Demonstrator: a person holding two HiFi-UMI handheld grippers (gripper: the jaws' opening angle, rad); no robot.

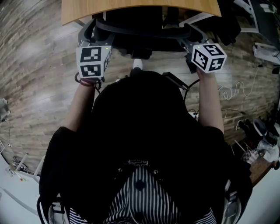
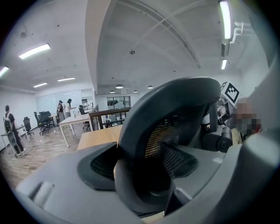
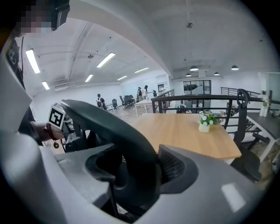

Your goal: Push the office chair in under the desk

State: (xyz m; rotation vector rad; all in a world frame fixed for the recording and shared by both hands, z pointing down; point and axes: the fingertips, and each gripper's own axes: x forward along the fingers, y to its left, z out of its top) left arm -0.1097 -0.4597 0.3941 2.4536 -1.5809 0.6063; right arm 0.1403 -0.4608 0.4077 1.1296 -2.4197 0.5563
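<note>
L gripper [image 2: 140, 165], R gripper [image 3: 140, 170] clamp backrest [image 2: 175, 103].

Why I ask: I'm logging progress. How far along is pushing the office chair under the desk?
Done: left gripper and right gripper clamp the chair backrest. In hand: the push, with its front apparently beneath the desk. Left: the backrest sits outside the desk edge, probably a short shove.

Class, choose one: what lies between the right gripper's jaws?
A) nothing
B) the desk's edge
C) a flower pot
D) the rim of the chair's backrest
D: in the right gripper view, the dark curved rim of the chair's backrest runs between the two pads of the right gripper, which close on it.
</note>
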